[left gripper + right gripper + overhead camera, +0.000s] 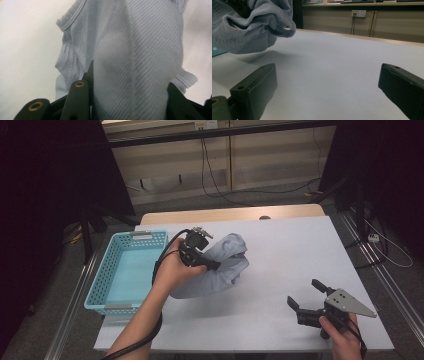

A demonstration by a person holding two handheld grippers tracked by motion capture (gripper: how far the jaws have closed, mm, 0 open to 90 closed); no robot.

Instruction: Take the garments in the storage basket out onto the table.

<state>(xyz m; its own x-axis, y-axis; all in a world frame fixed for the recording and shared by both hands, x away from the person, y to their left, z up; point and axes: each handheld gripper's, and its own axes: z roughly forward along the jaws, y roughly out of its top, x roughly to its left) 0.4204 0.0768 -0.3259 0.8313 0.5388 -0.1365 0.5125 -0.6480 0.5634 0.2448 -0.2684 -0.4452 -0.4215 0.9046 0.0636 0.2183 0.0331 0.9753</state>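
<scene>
Grey garment gripped at our left, beside the basket

Grey garment [220, 267] bunches on the counter [300, 250] just right of the blue basket [125, 270], pinched in our left hand-held gripper [200, 255]. Our right hand-held gripper [306, 301] gapes empty, well apart.

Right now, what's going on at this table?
A person works with a tool in each hand. The left tool is clamped on a bunched grey garment, lifted off the white table beside the light blue basket. In the left gripper view the fabric fills the gap between its jaws. The right tool rests low near the table's front right, jaws wide apart and holding nothing.
</scene>
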